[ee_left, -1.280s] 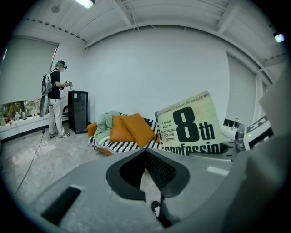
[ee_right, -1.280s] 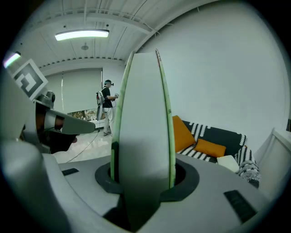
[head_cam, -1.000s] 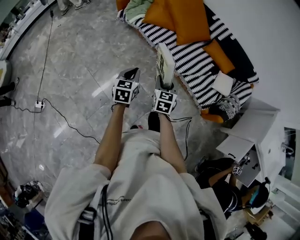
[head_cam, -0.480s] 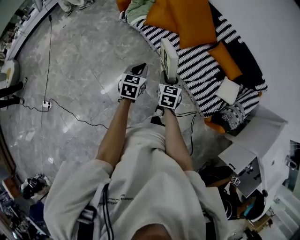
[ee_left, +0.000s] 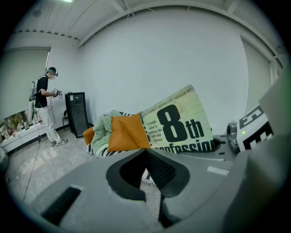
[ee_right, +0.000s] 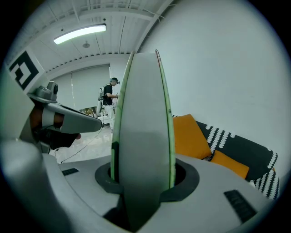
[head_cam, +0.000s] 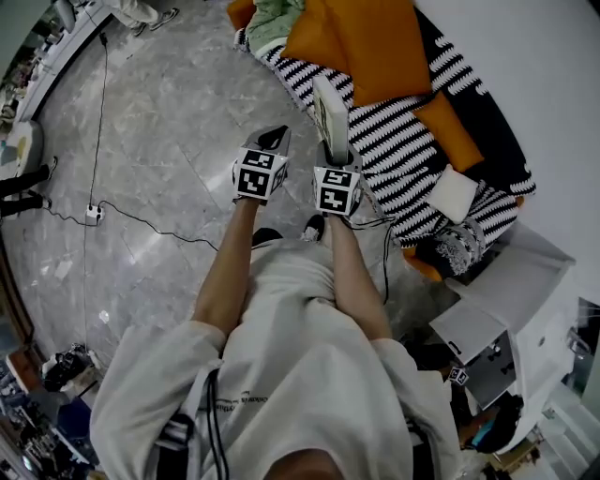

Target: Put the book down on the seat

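A book [head_cam: 330,114] with a pale green cover stands upright, its lower end clamped in my right gripper [head_cam: 335,155], which is shut on it. It hangs over the front edge of the sofa seat [head_cam: 398,127], which has a black-and-white striped cover. The right gripper view shows the book's page edge [ee_right: 143,127] rising between the jaws of the right gripper [ee_right: 143,182]. My left gripper [head_cam: 272,141] is just left of the book, over the floor, shut and holding nothing. In the left gripper view the book's cover [ee_left: 182,123] shows beyond the closed left gripper [ee_left: 148,159].
Orange cushions [head_cam: 375,42], a green blanket [head_cam: 277,14] and a white pillow [head_cam: 453,192] lie on the sofa. A cable [head_cam: 141,234] and a power strip [head_cam: 92,214] are on the marble floor. White furniture [head_cam: 497,300] stands at right. A person [ee_left: 45,104] stands by a black cabinet [ee_left: 75,113].
Both grippers and the book have shifted slightly up the picture toward the sofa, and the view has swung a little. The grip on the book is unchanged.
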`<state>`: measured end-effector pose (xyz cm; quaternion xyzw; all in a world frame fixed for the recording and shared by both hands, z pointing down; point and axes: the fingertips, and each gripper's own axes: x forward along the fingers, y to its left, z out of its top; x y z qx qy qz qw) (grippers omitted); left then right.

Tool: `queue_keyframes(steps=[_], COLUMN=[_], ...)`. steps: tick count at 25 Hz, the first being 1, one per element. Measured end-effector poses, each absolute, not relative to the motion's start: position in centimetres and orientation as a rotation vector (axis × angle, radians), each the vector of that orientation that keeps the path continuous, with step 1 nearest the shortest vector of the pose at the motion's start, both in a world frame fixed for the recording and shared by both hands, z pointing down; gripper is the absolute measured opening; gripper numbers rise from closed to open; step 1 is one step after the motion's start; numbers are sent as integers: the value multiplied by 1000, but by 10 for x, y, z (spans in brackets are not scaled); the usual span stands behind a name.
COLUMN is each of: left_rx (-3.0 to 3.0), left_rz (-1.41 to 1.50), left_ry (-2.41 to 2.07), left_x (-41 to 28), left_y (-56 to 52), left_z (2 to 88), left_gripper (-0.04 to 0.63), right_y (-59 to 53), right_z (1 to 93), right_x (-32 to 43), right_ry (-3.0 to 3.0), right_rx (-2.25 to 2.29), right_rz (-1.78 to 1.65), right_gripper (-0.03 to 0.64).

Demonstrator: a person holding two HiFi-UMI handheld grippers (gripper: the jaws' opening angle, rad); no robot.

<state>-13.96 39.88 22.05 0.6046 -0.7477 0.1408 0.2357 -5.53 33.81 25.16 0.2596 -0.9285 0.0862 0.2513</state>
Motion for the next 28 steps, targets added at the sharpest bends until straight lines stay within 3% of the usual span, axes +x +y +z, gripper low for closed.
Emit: queue_keyframes(steps=[15, 28], left_rx=[1672, 1736], left_rz=[369, 296], left_ry=[-2006, -1957], left_x=[-157, -244], left_y=[342, 208], left_z=[233, 228], left_gripper=[8, 8], right_y=[274, 168], right_z=[268, 293], right_x=[-56, -102], right_ry=[-2494, -2362], right_rx=[769, 844], right_rz=[280, 290], right_gripper=[155, 155])
